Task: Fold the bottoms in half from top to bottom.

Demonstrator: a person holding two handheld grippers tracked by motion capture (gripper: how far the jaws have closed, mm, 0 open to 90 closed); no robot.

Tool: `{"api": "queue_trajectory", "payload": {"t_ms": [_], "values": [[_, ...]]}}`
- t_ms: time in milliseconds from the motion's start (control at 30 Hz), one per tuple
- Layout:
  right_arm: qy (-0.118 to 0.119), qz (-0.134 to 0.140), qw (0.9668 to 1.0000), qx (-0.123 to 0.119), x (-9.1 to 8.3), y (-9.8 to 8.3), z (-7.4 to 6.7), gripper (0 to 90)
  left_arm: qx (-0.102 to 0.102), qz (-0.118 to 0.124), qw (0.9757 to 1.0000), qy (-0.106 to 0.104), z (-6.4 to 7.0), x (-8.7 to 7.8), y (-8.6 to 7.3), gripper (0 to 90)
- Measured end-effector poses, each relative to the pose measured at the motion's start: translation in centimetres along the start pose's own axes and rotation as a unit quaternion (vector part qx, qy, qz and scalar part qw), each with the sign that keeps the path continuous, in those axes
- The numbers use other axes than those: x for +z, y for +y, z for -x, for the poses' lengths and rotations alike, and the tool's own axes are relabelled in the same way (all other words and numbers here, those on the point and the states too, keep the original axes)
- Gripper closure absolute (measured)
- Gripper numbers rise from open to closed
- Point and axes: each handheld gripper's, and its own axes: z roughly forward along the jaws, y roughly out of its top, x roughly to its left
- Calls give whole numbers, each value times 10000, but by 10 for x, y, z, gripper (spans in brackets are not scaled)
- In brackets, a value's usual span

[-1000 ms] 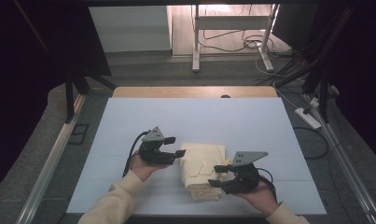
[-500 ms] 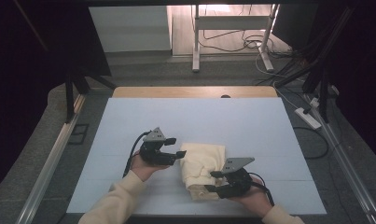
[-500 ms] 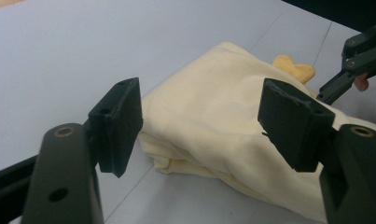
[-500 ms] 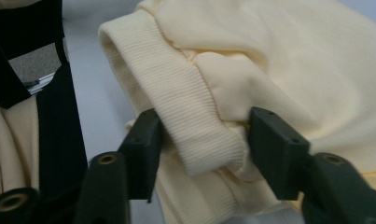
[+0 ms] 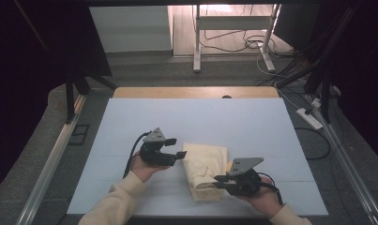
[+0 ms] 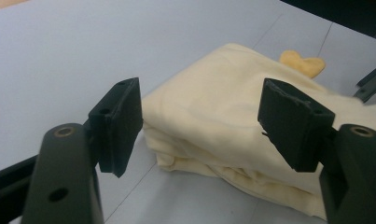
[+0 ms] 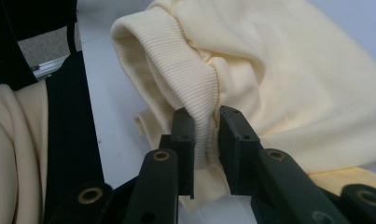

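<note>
Ribbed cuff (image 7: 195, 88) between right hand-held gripper (image 7: 206, 135) pads

Left gripper (image 5: 173, 155) low, fingers (image 6: 118, 123) spread wide, right gripper (image 5: 220, 182) fingers (image 7: 183, 140) just closing, clamped

The pale blue table (image 5: 196, 117) lies bare across its whole far half and down both outer sides, so a hand can pass freely there. The near middle is blocked by the folded cream garment (image 5: 204, 169), with the left gripper (image 5: 176, 155) just beside its left edge and the right gripper (image 5: 220, 181) at its near right corner.
</note>
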Motion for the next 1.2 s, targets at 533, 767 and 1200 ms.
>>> {"api": "queue_trajectory", "payload": {"t_ms": [533, 767, 1200], "values": [[429, 544, 9948, 750, -7, -5, 16, 474, -43, 65, 10000, 21, -2, -3, 0, 306], [236, 980, 9912, 858, -8, 17, 21, 484, -91, 83, 9999, 32, -4, -2, 0, 305], [669, 292, 9959, 541, 46, 44, 10, 895, -109, 100, 9999, 70, -7, -6, -1, 305]]}}
